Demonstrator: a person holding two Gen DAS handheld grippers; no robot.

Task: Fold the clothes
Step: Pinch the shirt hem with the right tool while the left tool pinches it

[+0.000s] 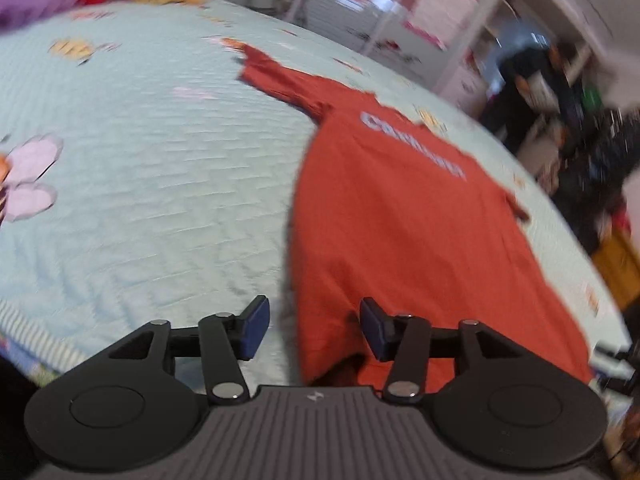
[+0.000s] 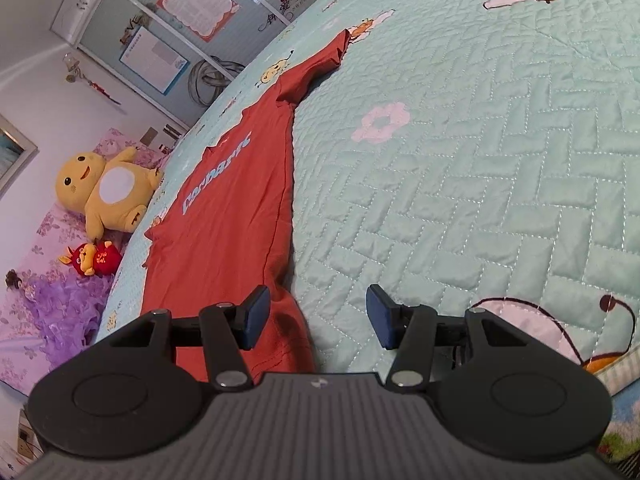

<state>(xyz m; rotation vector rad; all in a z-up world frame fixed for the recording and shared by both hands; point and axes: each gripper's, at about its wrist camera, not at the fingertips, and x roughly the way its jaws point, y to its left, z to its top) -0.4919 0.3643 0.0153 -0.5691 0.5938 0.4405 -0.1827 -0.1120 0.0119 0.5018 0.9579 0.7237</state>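
**A:** What does the left wrist view show?

**B:** A red shirt (image 1: 400, 220) lies spread flat on a pale green quilt (image 1: 160, 180), chest lettering facing up, one sleeve (image 1: 276, 76) stretched away from the body. The left gripper (image 1: 314, 328) hovers at the shirt's near hem, its fingers spread apart with nothing between them. One finger is over the shirt's hem corner, the other over bare quilt just beside the shirt. This view is blurred, so fine creases cannot be made out.

**A:** And the right wrist view?

**B:** The same shirt (image 2: 224, 216), seen from its other side, runs away from the camera with a sleeve (image 2: 320, 64) pointing off at the far end. The right gripper (image 2: 318, 318) is also spread wide and holds nothing. One finger sits above the shirt's near hem corner, the other above quilt (image 2: 460, 200) beside the shirt. A yellow plush toy (image 2: 104, 192) sits beyond the shirt, off the quilt.

**A:** Which step is this?

**B:** My judgement: both grippers are placed at the two hem corners, which suits taking hold of the hem. The shirt shows no fold in either view. A next move would need each gripper to straddle the hem edge and close on the cloth, catching both layers and none of the quilt.
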